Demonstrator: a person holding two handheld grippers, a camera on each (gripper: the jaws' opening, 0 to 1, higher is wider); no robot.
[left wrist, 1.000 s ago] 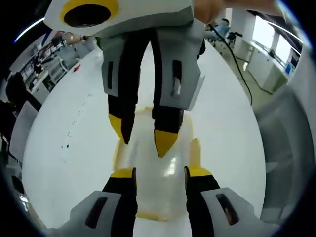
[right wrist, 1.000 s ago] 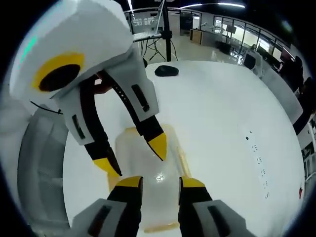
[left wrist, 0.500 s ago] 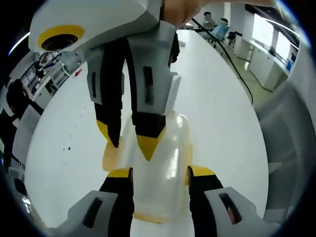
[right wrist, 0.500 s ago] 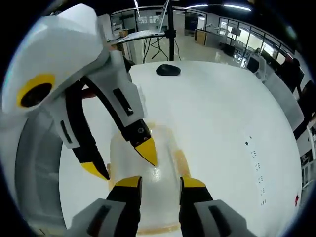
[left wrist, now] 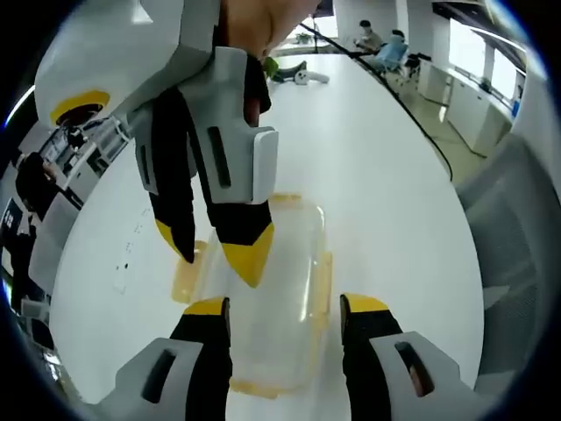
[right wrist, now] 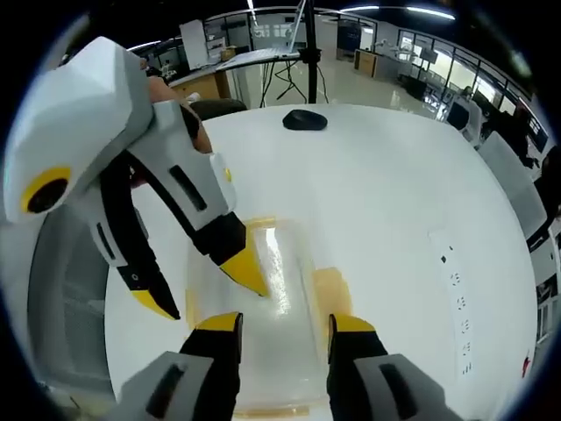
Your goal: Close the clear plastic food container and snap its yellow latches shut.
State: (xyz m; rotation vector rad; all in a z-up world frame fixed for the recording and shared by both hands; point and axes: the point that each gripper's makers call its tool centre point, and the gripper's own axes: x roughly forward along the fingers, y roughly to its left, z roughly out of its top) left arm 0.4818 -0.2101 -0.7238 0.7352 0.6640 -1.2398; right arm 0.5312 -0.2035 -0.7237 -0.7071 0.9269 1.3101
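Observation:
The clear plastic container (left wrist: 285,281) lies with its lid on, on the white table (left wrist: 386,175). Yellow latches (left wrist: 323,282) stick out at its sides and ends. My left gripper (left wrist: 285,307) hangs open above its near end, one jaw over each long side. My right gripper (left wrist: 210,253) reaches in from the top, open, its yellow tips over the container's left half. In the right gripper view the container (right wrist: 285,281) runs away from my open right gripper (right wrist: 285,324), with a yellow latch (right wrist: 331,289) at its right. My left gripper (right wrist: 200,288) comes in from the left, open.
A black mouse-like object (right wrist: 305,121) lies at the table's far side, and a strip of sockets (right wrist: 451,263) sits to the right. A grey chair (left wrist: 517,228) stands beside the table edge. People sit at desks (left wrist: 386,44) beyond. A tripod stand (right wrist: 307,44) rises behind.
Both grippers have pulled back from the container, so more of it shows. In the left gripper view my right gripper has swung to the left. Both pairs of jaws stay open.

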